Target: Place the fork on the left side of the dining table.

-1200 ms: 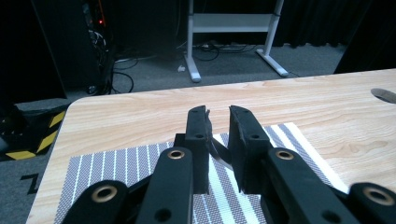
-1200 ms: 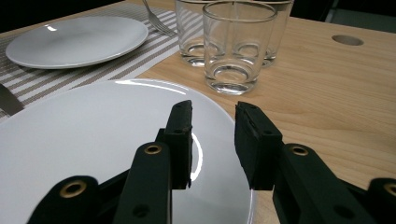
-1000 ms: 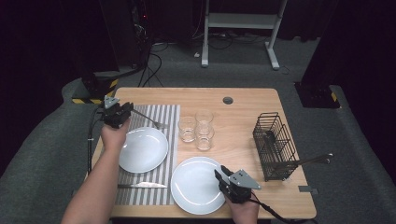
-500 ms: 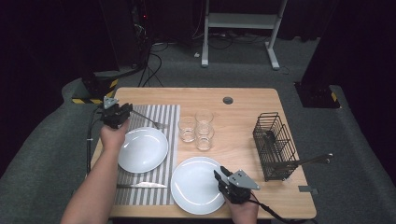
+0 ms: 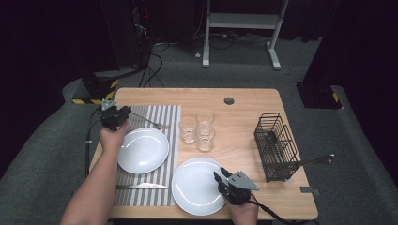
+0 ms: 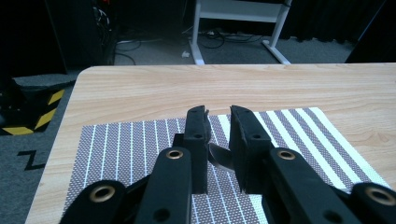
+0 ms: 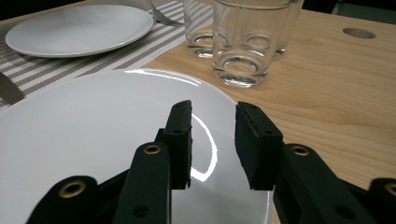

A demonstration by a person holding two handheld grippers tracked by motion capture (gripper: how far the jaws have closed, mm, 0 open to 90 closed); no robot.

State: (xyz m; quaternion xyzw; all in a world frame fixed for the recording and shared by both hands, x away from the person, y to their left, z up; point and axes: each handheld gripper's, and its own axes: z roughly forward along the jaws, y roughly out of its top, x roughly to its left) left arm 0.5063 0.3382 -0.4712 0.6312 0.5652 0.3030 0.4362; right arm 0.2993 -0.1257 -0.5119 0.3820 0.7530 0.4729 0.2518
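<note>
Gripping the slim silver metal fork [image 5: 149, 122] by its handle on the striped placemat [image 5: 170, 119] above the round white plate [image 5: 143, 150], your left gripper [image 6: 218, 122] is pinching it, while your right gripper [image 7: 212, 122] is hovering spread over the nearer white plate [image 7: 70, 135], leaving its placement pending.

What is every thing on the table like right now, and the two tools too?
left tool: jaws around the fork's handle, grip unclear
right tool: open, over the near plate's edge
fork: lying on the striped mat
far plate: empty, on the mat
near plate: empty
three glasses: upright, empty
knife: lying flat on the mat
wire basket: upright, cutlery inside
</note>
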